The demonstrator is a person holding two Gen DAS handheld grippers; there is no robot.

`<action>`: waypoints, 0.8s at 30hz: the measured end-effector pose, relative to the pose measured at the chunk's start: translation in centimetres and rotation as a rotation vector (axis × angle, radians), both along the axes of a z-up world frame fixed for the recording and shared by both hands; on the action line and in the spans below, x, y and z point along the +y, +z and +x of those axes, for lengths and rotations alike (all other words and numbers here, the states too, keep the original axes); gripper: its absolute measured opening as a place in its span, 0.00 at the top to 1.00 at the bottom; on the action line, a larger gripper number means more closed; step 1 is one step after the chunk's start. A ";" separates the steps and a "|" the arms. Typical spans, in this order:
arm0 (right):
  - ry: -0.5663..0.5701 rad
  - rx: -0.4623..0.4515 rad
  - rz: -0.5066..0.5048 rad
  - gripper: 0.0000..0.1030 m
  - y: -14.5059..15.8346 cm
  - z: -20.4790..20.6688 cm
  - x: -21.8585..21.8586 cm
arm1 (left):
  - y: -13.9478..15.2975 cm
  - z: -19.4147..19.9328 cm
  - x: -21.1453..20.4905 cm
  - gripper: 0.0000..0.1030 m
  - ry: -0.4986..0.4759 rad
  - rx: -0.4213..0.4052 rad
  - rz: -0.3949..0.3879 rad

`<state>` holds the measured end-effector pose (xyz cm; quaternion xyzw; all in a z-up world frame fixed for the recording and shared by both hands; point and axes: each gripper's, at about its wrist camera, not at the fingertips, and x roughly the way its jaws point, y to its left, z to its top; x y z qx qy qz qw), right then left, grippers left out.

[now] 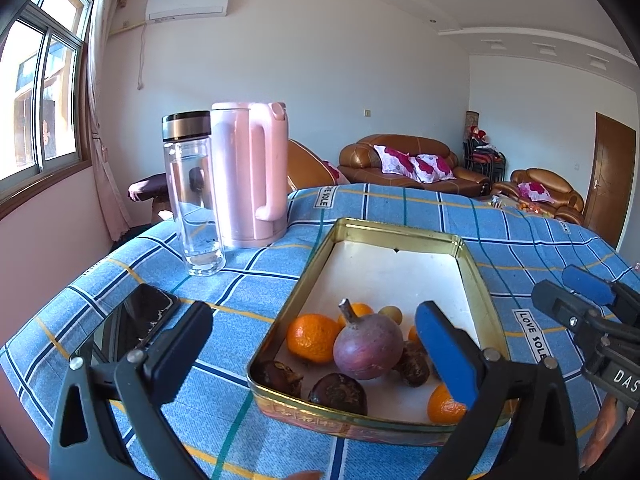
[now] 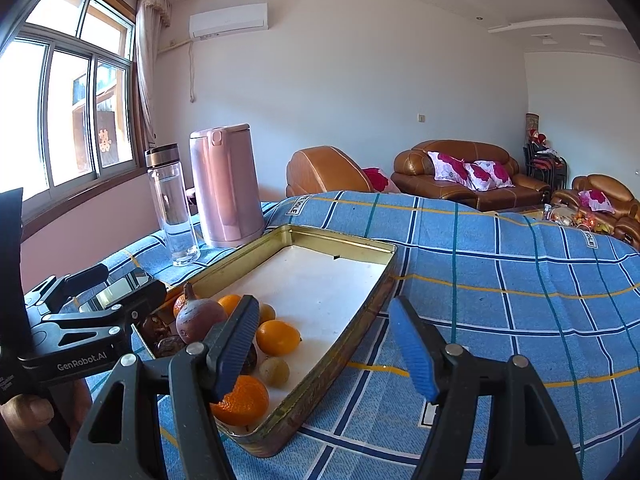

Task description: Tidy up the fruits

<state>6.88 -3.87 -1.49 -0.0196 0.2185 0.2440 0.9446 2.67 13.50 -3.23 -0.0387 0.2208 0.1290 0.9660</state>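
Note:
A gold tin tray [image 1: 400, 233] [image 2: 340, 237] with a white floor lies on the blue checked tablecloth. Its near end holds a purple round fruit with a stalk [image 1: 368, 346] [image 2: 198, 318], oranges [image 1: 312, 338] [image 2: 278, 336], dark brown fruits [image 1: 338, 392] and a small yellowish fruit [image 2: 274, 372]. My left gripper [image 1: 316, 348] hovers open just before the tray's near end, touching nothing. Open as well, my right gripper [image 2: 324, 348] straddles the tray's near right corner, its left finger above an orange [image 2: 240, 400]. Each gripper shows at the edge of the other's view.
A pink kettle [image 1: 248, 176] [image 2: 224, 188] and a clear glass bottle [image 1: 196, 196] [image 2: 172, 204] stand left of the tray's far end. A black phone [image 1: 136, 320] lies at the near left. The far half of the tray is bare. Brown sofas stand beyond the table.

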 end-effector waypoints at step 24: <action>0.009 -0.011 0.012 0.33 0.3 -0.5 -0.1 | 0.8 -0.3 -0.3 0.00 0.014 -0.005 0.031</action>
